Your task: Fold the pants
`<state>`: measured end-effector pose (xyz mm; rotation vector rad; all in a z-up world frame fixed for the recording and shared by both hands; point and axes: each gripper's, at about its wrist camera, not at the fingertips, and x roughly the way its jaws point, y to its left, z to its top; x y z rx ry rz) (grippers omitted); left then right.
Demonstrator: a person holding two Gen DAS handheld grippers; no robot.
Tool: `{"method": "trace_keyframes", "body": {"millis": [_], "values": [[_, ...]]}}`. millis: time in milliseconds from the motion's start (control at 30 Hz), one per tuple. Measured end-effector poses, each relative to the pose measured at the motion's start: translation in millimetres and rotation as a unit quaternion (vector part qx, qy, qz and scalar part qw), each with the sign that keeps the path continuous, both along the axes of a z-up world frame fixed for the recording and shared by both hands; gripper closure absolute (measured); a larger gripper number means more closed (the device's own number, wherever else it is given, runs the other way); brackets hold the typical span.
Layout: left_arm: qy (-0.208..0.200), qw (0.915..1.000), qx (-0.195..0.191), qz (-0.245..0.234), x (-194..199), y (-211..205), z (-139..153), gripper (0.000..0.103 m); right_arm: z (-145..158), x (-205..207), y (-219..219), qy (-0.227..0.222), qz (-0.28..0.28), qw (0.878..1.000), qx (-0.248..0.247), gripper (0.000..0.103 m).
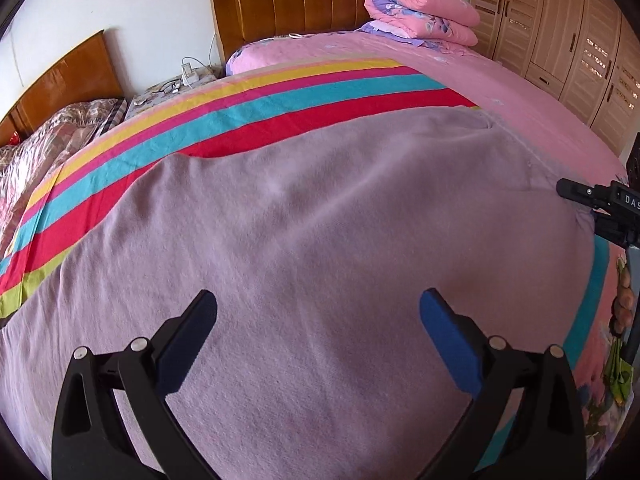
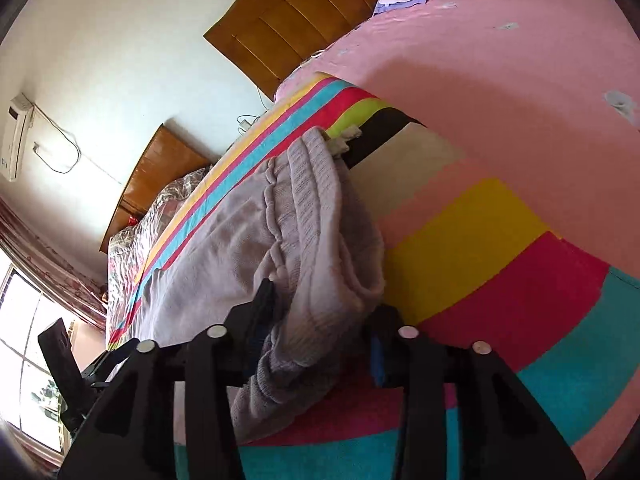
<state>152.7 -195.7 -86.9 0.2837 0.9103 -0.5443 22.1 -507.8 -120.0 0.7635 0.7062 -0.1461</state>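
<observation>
Lilac-grey pants (image 1: pixel 312 216) lie spread flat on a striped blanket (image 1: pixel 248 100) on the bed. My left gripper (image 1: pixel 318 312) is open just above the middle of the pants and holds nothing. In the right wrist view the pants' ribbed waistband (image 2: pixel 320 248) is bunched between the fingers of my right gripper (image 2: pixel 320 308), which has closed partway around it at the pants' right end. The right gripper also shows at the right edge of the left wrist view (image 1: pixel 592 200).
The striped blanket covers a pink sheet (image 1: pixel 500 76). A rolled pink quilt (image 1: pixel 420 4) lies by the wooden headboard (image 1: pixel 288 4). Wardrobes (image 1: pixel 560 28) stand to the right. A second bed (image 1: pixel 52 140) and a nightstand with cables (image 1: pixel 180 80) are at left.
</observation>
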Motion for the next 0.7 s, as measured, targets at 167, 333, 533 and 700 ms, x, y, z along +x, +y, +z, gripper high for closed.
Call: {"method": "trace_keyframes", "body": {"millis": [167,333,533,700], "values": [[-0.01,0.9997,-0.017,0.011,-2,17,4,0.002,20,-27,13,0.03,-0.016,0.998,-0.053,0.036],[-0.008,0.9995,-0.025,0.016,-3,20,5,0.002,15,-34,18,0.015,-0.002,0.999,-0.035,0.059],[-0.009,0.9997,-0.02,0.013,-12,16,0,0.002,28,-21,30,-0.005,-0.005,0.996,-0.086,0.085],[-0.026,0.9993,-0.024,0.013,-16,13,10,0.002,67,-25,43,-0.046,0.004,0.985,-0.166,0.089]]}}
